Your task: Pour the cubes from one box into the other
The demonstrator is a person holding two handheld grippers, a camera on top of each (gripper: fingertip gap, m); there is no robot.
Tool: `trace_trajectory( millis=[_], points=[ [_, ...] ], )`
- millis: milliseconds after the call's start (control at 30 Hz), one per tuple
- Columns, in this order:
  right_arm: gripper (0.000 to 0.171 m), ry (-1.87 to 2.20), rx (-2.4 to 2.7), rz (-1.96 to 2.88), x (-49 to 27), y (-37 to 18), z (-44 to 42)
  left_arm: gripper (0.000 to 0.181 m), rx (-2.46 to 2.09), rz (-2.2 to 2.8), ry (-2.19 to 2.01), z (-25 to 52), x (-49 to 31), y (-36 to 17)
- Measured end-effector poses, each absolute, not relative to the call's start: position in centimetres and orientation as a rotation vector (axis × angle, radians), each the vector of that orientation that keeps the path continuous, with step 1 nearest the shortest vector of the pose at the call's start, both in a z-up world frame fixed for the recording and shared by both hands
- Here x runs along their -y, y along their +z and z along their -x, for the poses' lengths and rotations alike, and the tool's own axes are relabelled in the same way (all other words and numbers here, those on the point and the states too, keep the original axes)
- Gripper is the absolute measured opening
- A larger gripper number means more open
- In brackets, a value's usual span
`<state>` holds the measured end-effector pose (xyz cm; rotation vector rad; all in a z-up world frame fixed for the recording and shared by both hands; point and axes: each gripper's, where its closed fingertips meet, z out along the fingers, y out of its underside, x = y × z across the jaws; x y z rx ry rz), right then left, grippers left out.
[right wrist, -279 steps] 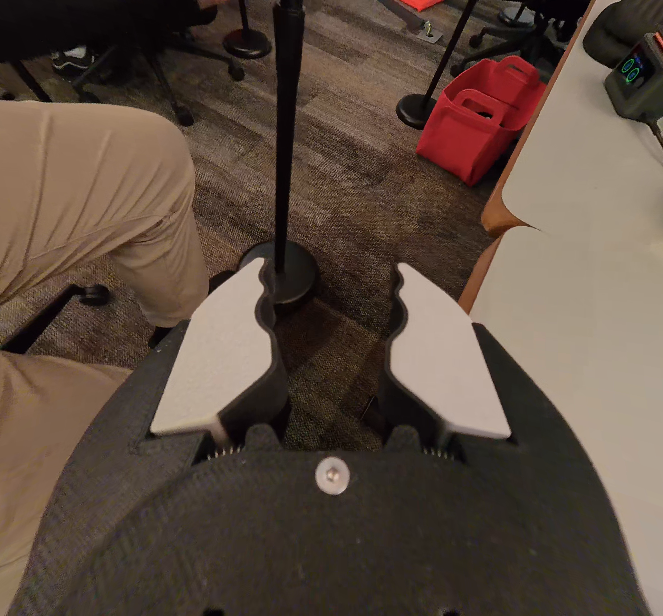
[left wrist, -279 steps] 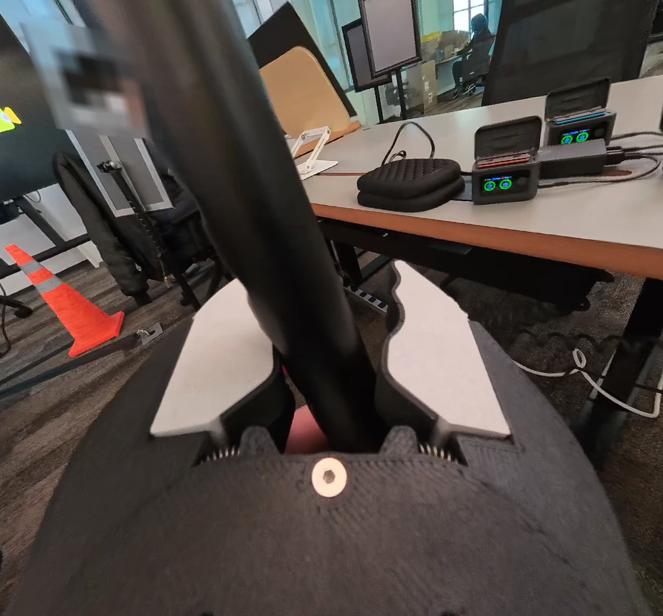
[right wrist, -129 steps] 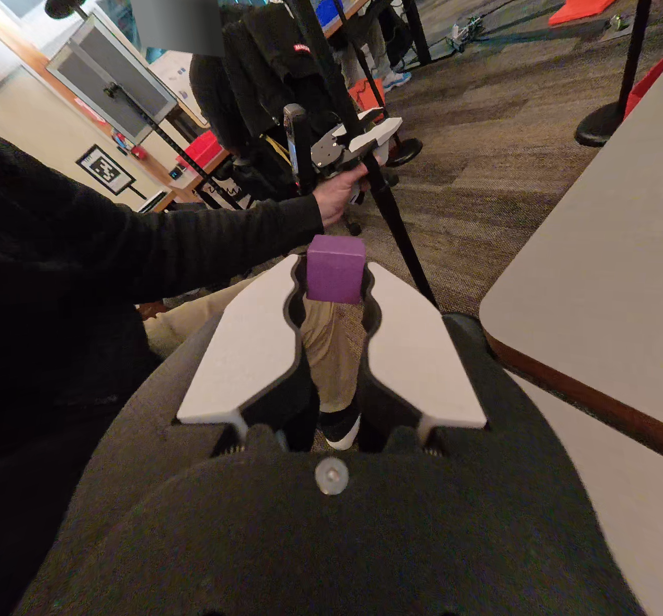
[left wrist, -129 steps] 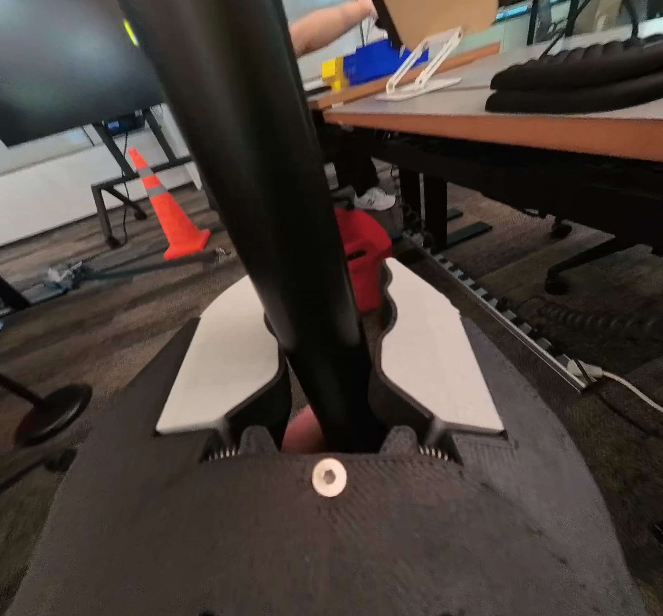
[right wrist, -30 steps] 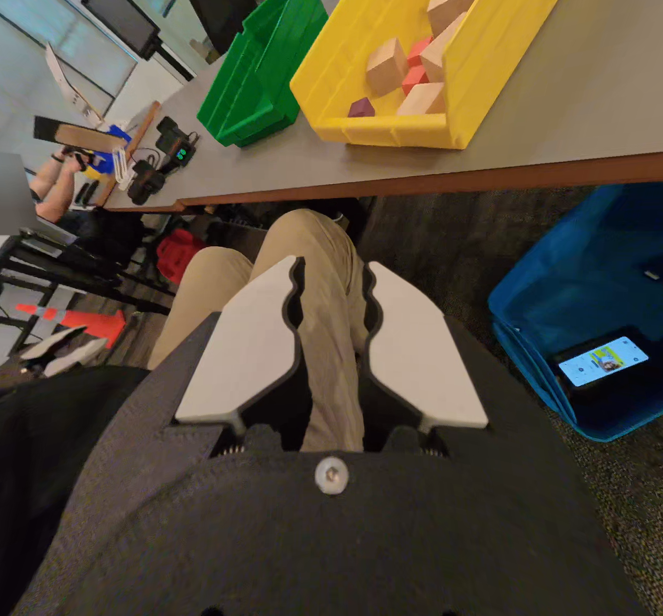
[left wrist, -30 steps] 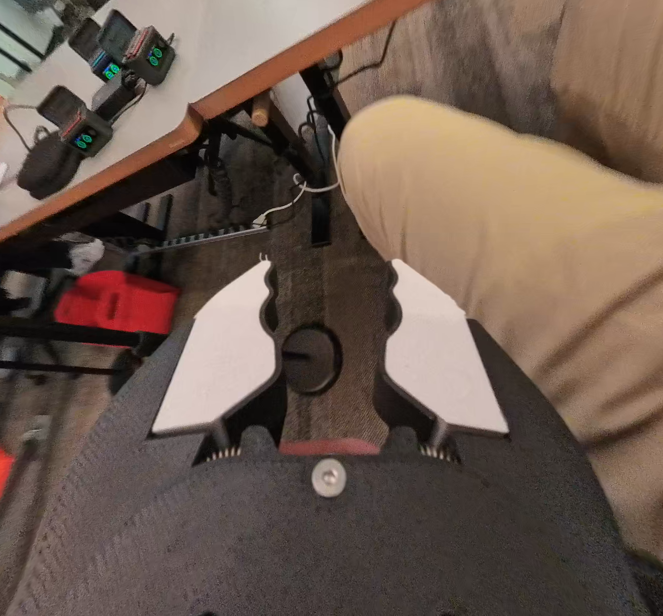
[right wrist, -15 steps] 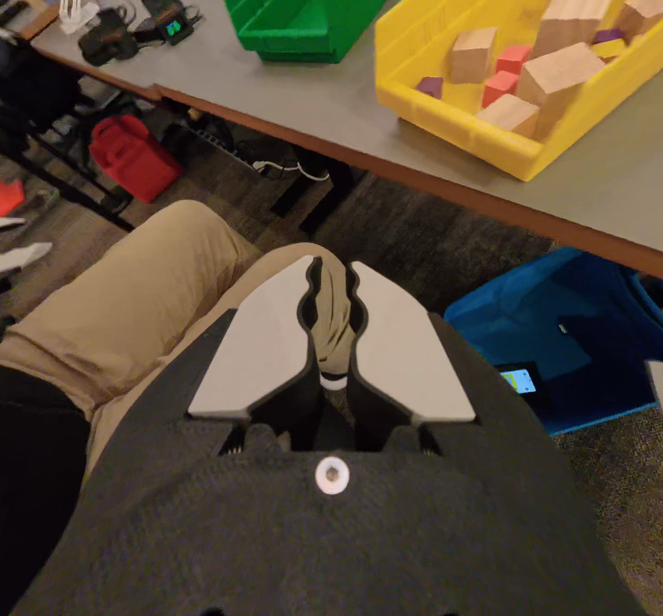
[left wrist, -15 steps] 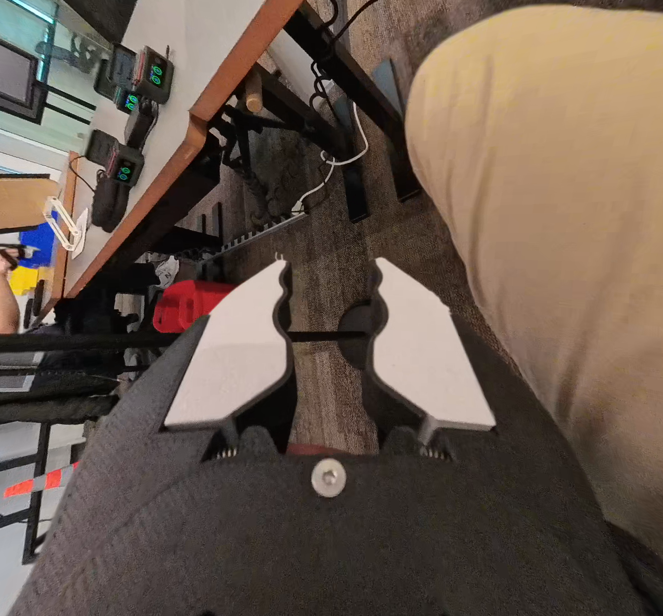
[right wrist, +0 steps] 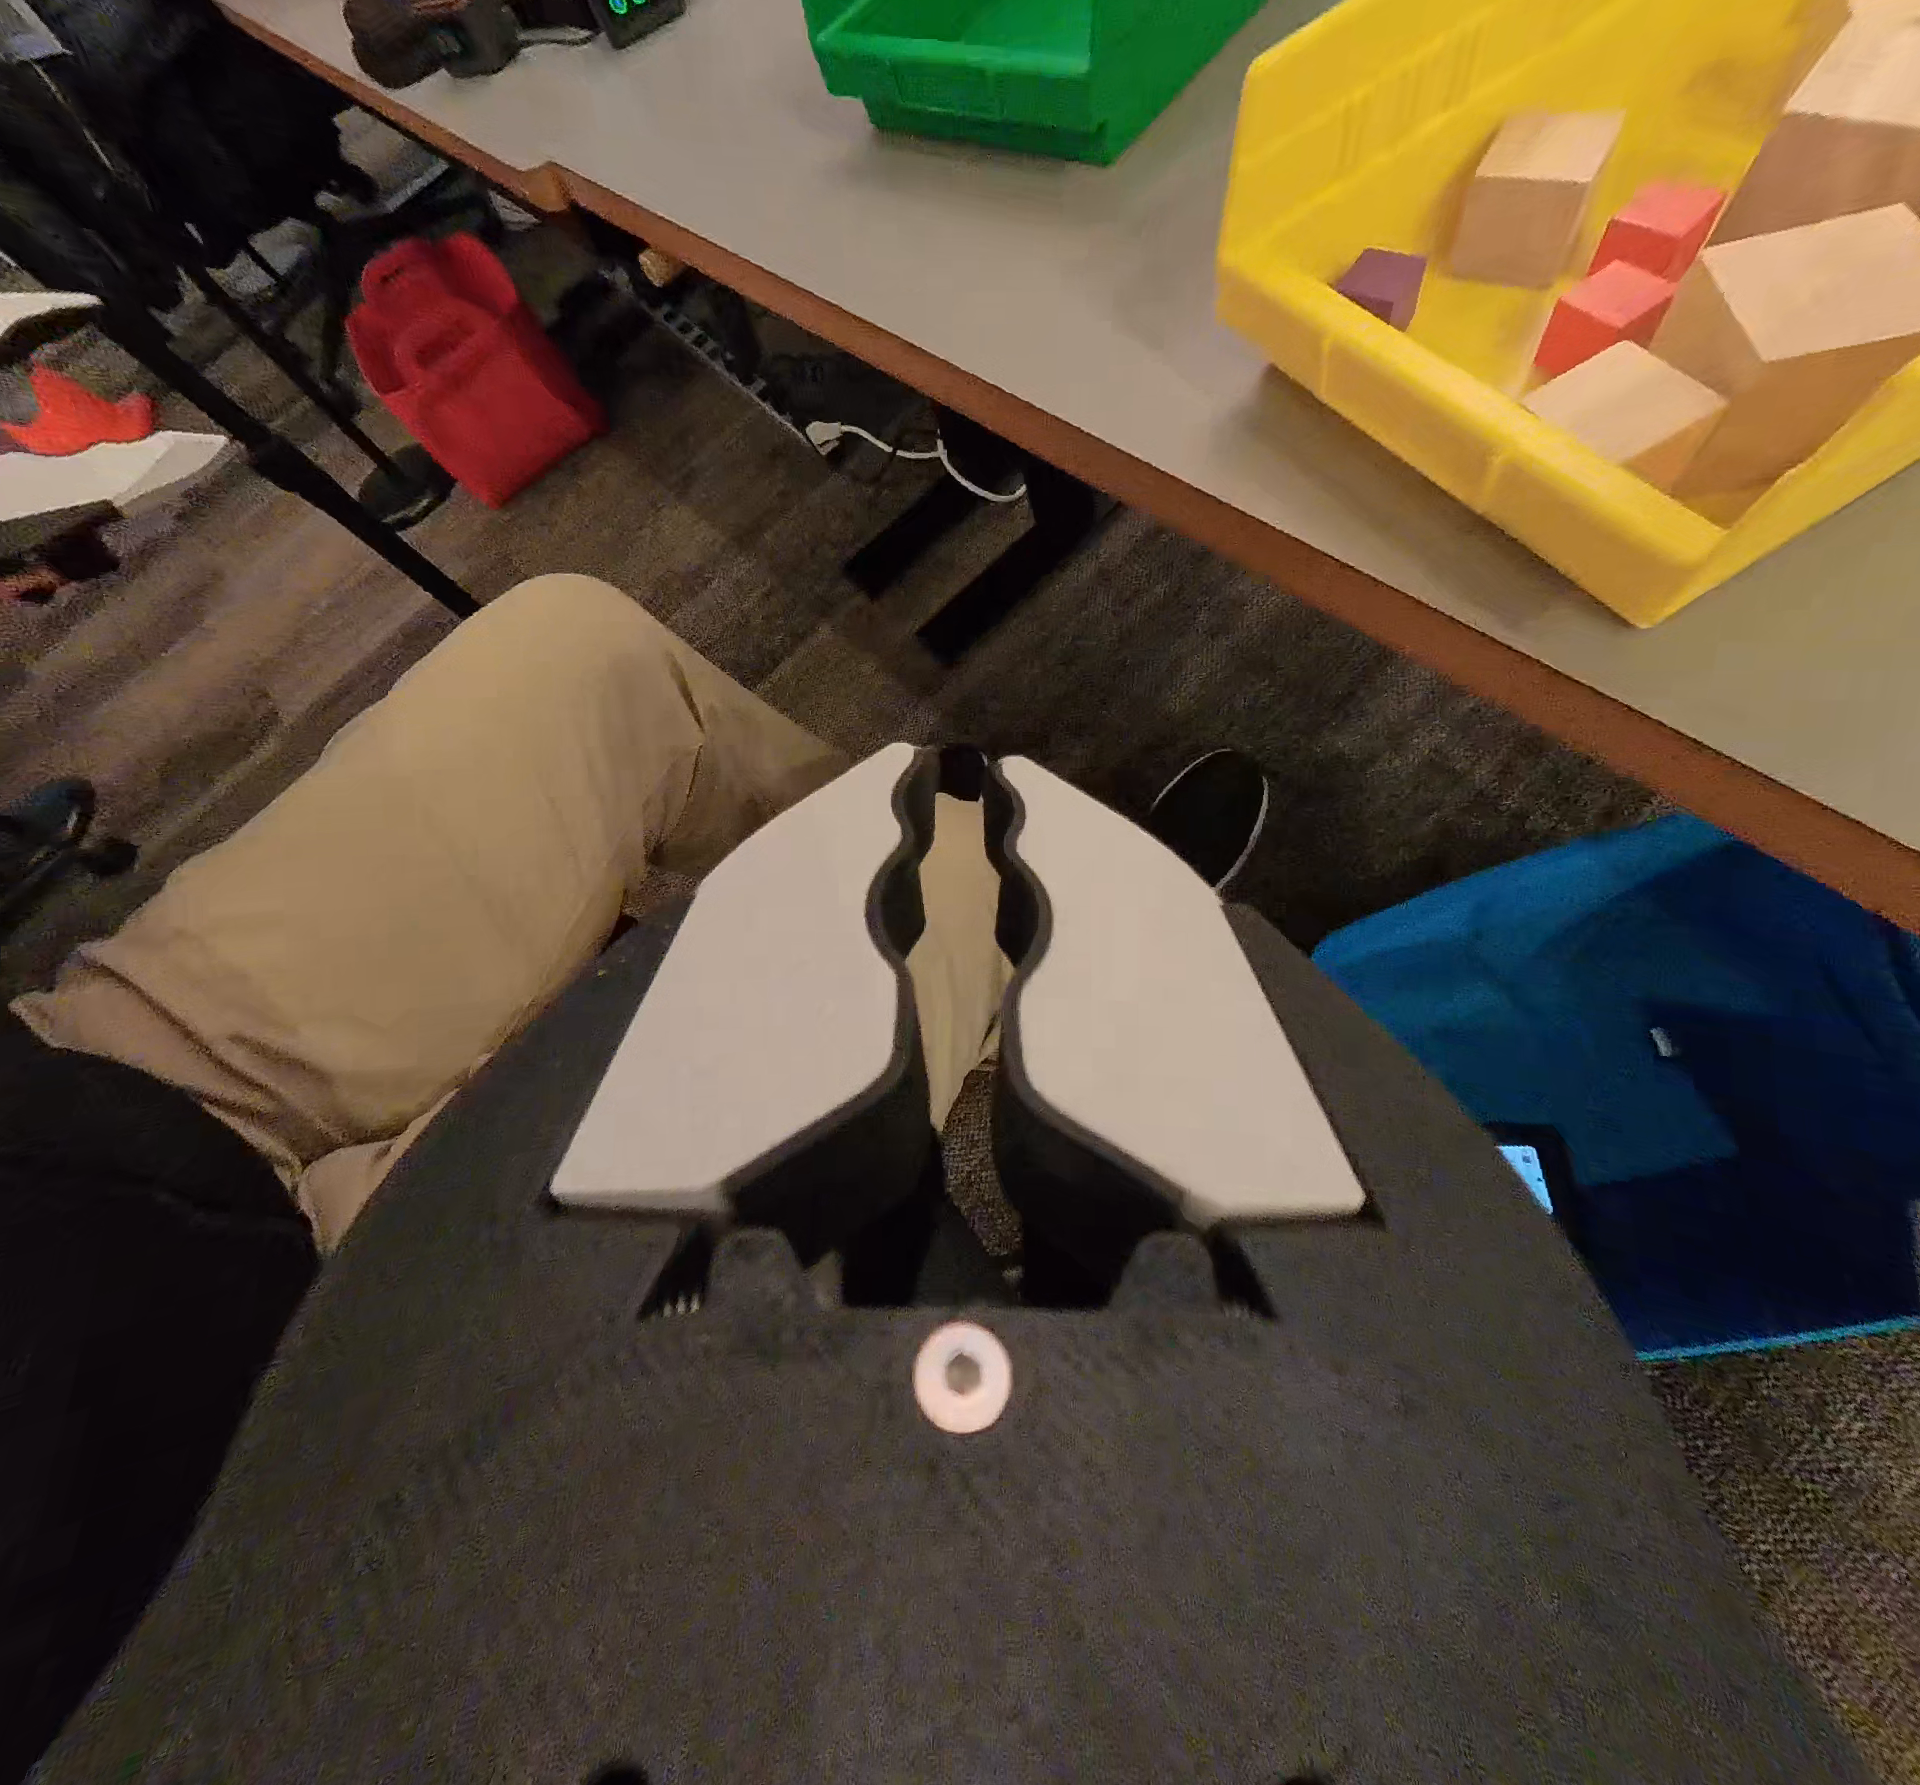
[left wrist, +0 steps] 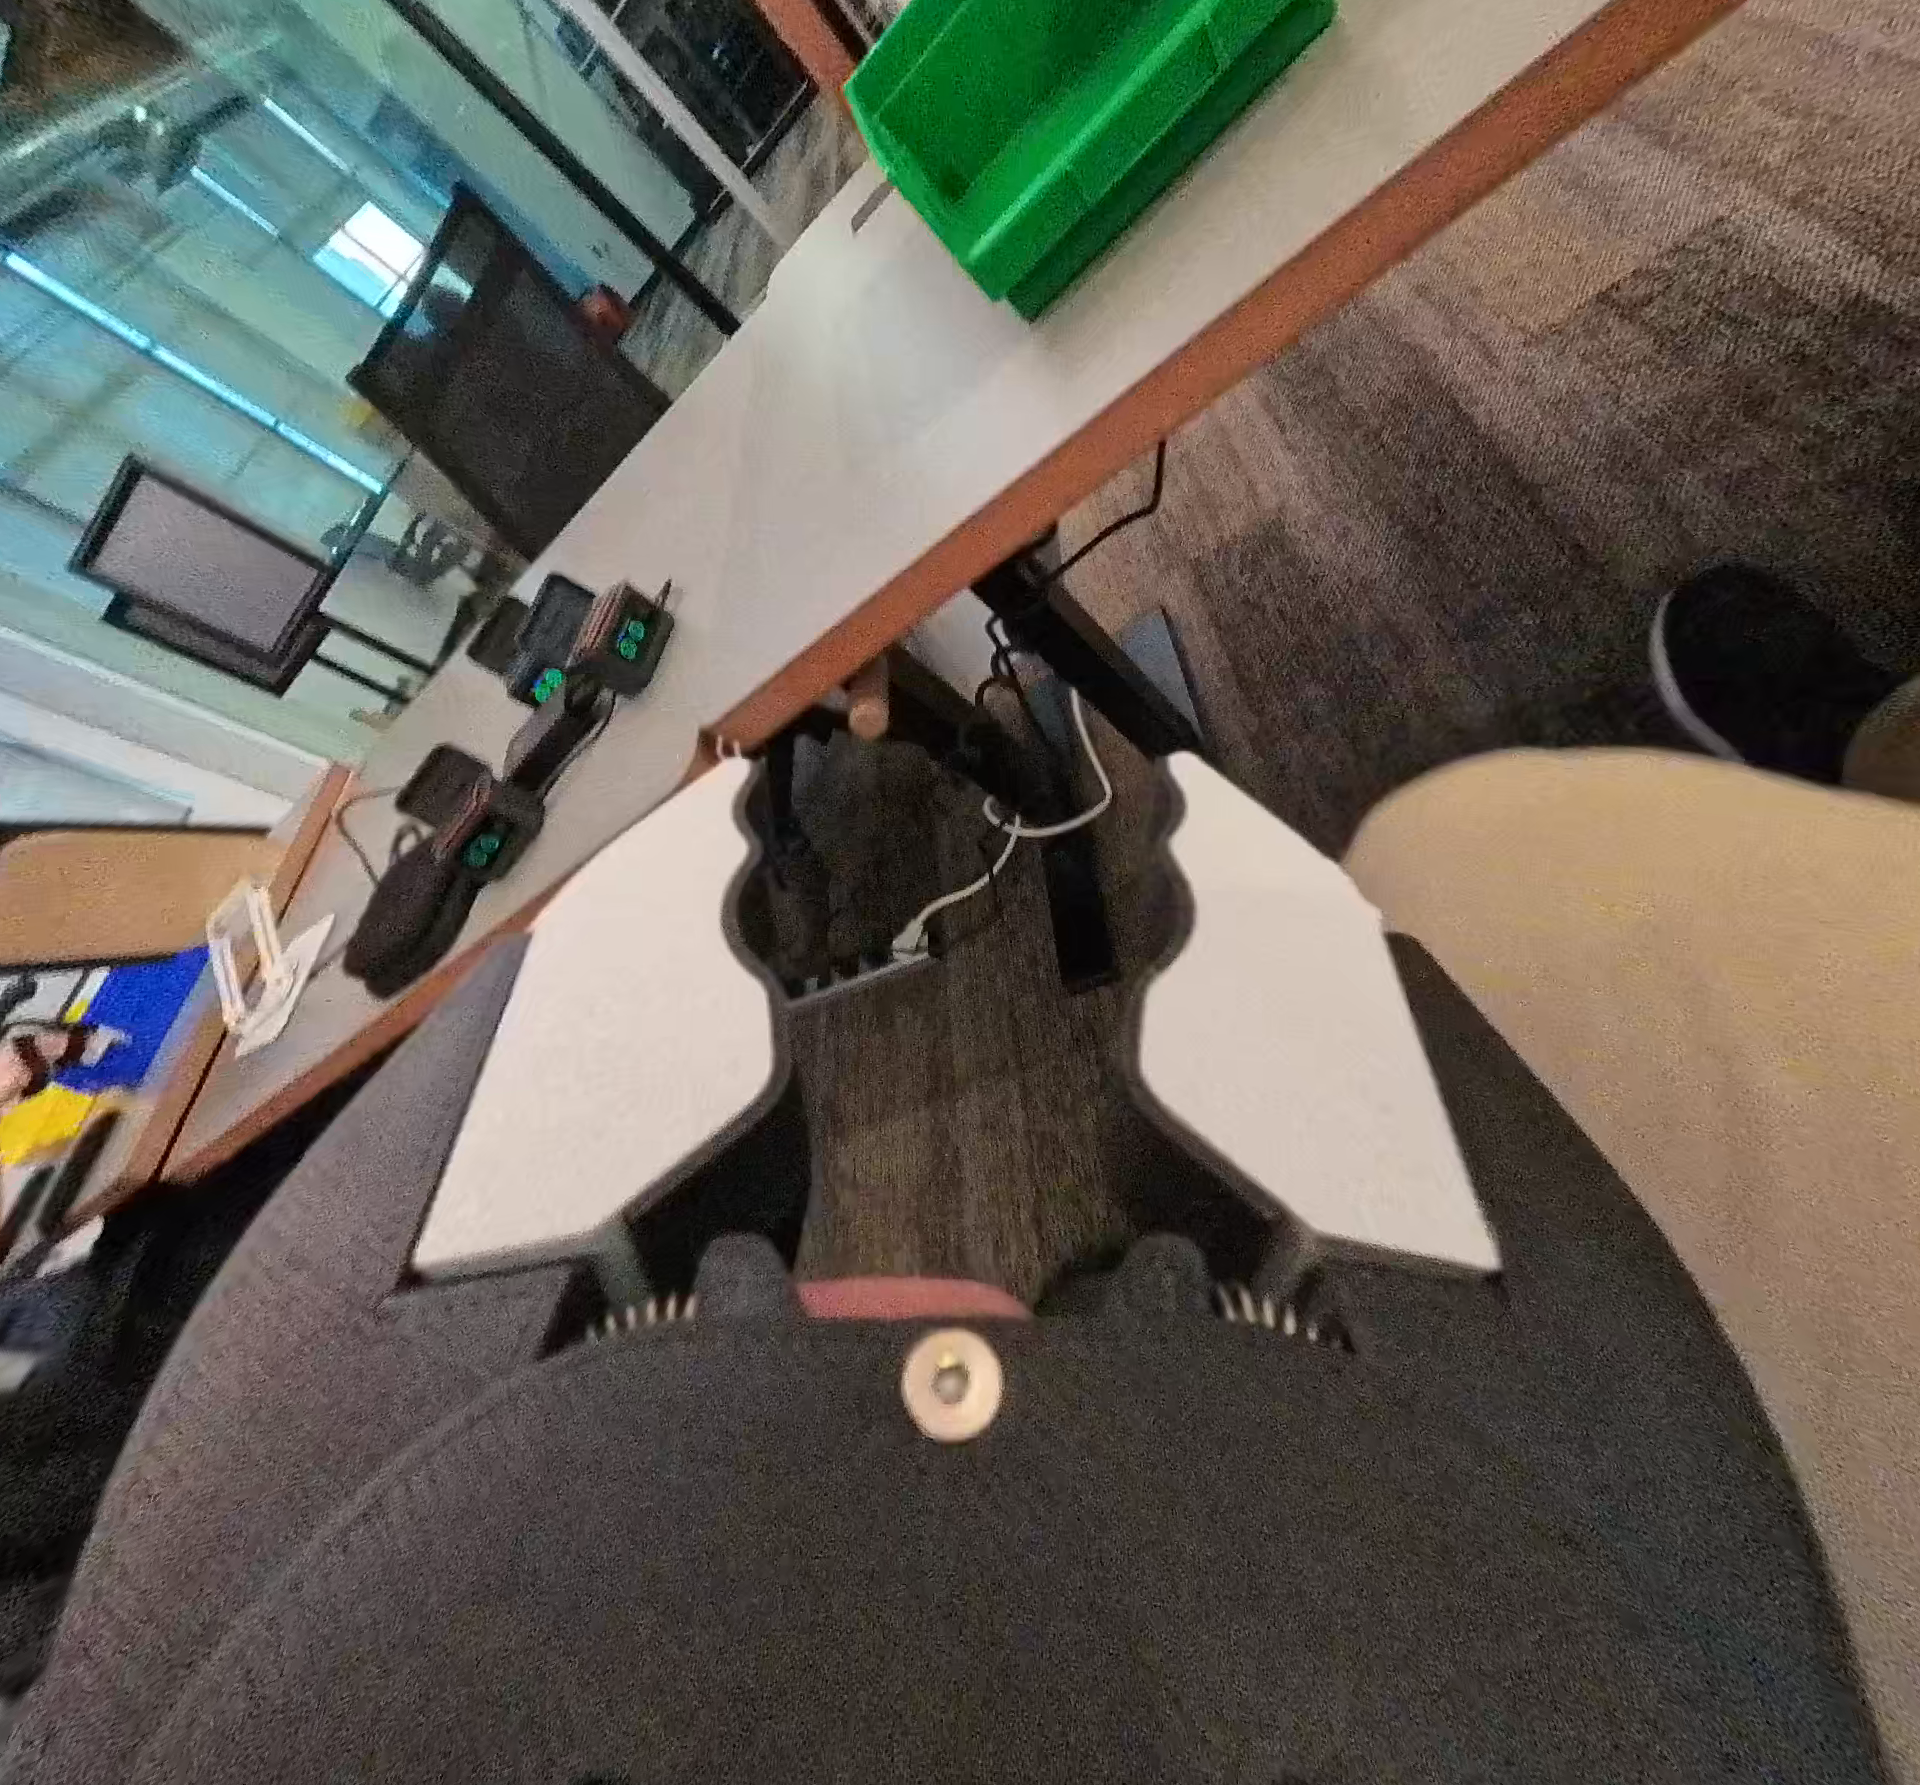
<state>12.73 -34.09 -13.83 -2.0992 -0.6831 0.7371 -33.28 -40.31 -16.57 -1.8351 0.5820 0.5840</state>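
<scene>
Yellow box of cubes — green box beside

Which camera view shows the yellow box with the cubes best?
The right wrist view: the yellow box stands on the table at upper right, its wooden, red and purple cubes visible. The left wrist view shows only the green box, not the yellow one.

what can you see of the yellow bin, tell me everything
The yellow bin is an open-topped box of what looks like moulded plastic, with ribbed walls and a lower front lip. It sits upright on the grey table near its front edge, apart from the green bin to its left. Inside lie plain wooden cubes, two red cubes and a small purple cube. Neither gripper touches it. Its right part runs out of frame.
</scene>
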Motion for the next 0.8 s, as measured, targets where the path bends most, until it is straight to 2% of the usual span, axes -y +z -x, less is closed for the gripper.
trace_trajectory(
  millis=[33, 100, 200, 300, 367, 533, 567, 633, 700, 733, 800],
  points=[
    [0.004, 0.775, 0.657, 2.116, 32.7, -14.2, -12.9, 0.074, -0.599, 1.806, 0.573, 33.6, 37.6, -16.4],
    [0.009, 0.865, 0.569, 2.107, 29.2, -13.8, -13.9, 0.08, -0.578, 1.761, 0.496, 34.7, 31.8, -16.2],
    [0.025, 0.871, 0.42, 2.073, 22.7, -12.3, -16.4, 0.094, -0.451, 1.736, 0.323, 36.4, 23.1, -15.2],
    [0.034, 0.835, 0.356, 2.058, 17.2, -11.2, -17.8, 0.095, -0.384, 1.691, 0.254, 37.7, 15.8, -13.6],
    [0.003, 0.767, 0.415, 2.042, 14.3, -10.4, -18.0, 0.093, -0.336, 1.691, 0.218, 38.0, 11.6, -12.9],
    [0.007, 0.513, 0.43, 2.188, 8.1, -11.4, -19.7, 0.098, -0.322, 1.737, 0.206, 37.2, 4.0, -12.1],
    [0.011, 0.505, 0.384, 2.235, 7.4, -11.8, -20.5, 0.102, -0.308, 1.755, 0.176, 36.9, 2.9, -12.2],
    [0.037, 0.48, 0.28, 2.277, 6.2, -12.0, -22.4, 0.112, -0.316, 1.845, 0.086, 35.5, 0.9, -13.5],
    [0.063, 0.45, 0.188, 2.327, 5.4, -12.5, -23.4, 0.114, -0.343, 1.911, 0.056, 34.5, -0.8, -14.4],
    [0.07, 0.422, 0.184, 2.364, 5.1, -13.2, -23.5, 0.111, -0.34, 1.928, 0.049, 34.3, -1.6, -14.7],
    [0.07, 0.381, 0.172, 2.45, 4.6, -15.1, -23.3, 0.1, -0.382, 1.973, 0.007, 33.3, -3.1, -15.5]
  ],
)
